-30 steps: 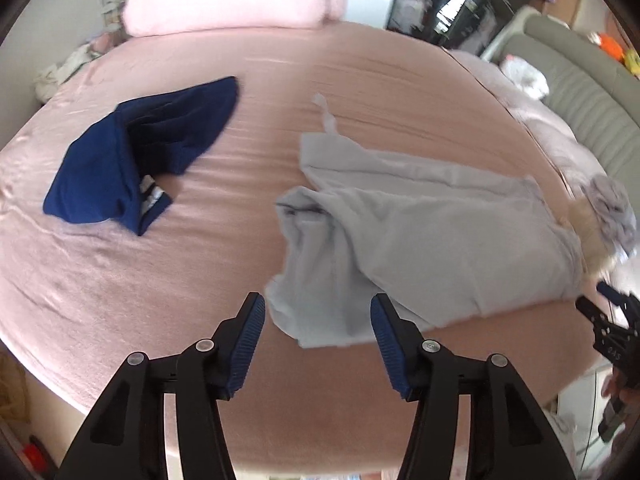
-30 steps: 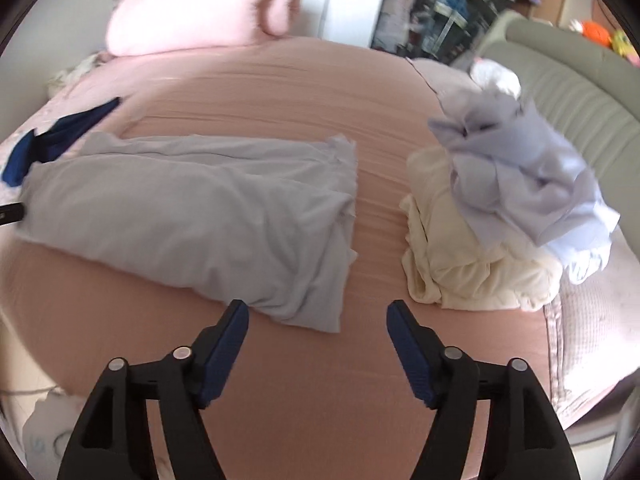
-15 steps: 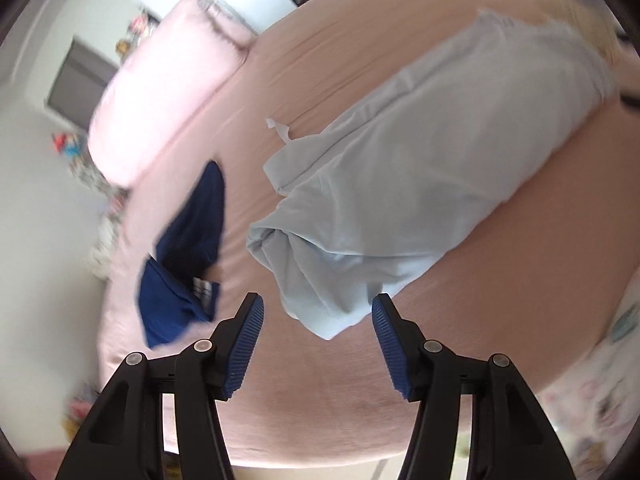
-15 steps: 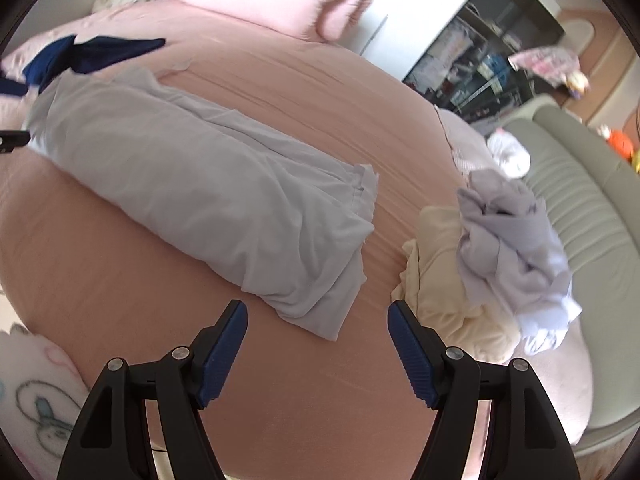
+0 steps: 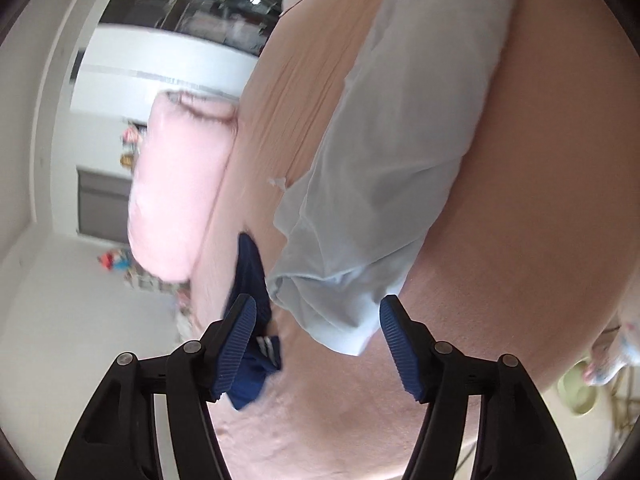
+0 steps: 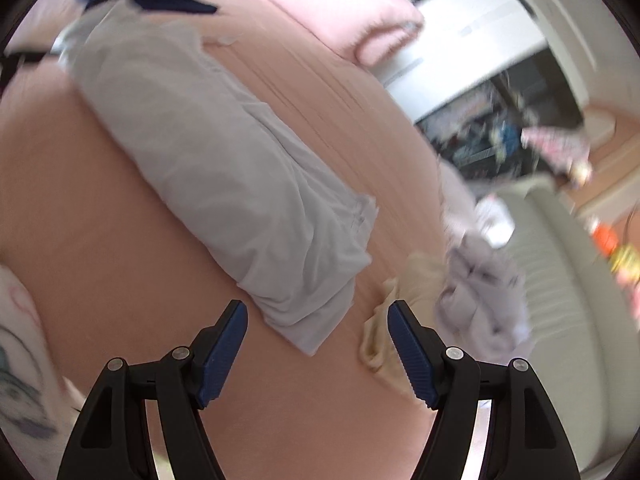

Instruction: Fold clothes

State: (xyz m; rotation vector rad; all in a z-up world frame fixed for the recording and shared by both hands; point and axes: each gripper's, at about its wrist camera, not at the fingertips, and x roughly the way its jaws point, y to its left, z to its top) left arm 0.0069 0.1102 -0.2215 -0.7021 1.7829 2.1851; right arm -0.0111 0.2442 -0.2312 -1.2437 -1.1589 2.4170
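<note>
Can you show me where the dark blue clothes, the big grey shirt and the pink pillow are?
dark blue clothes point(image 5: 250, 280), left wrist view, middle of its fabric.
grey shirt point(image 6: 224, 168), right wrist view, its middle.
pink pillow point(image 5: 176, 192), left wrist view, its middle.

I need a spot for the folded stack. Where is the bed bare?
Bare pink sheet lies along the near edge, in front of the grey garment. More lies between that garment and the pink pillow. It is crowded at the cream and lilac pile and around the navy garment.
</note>
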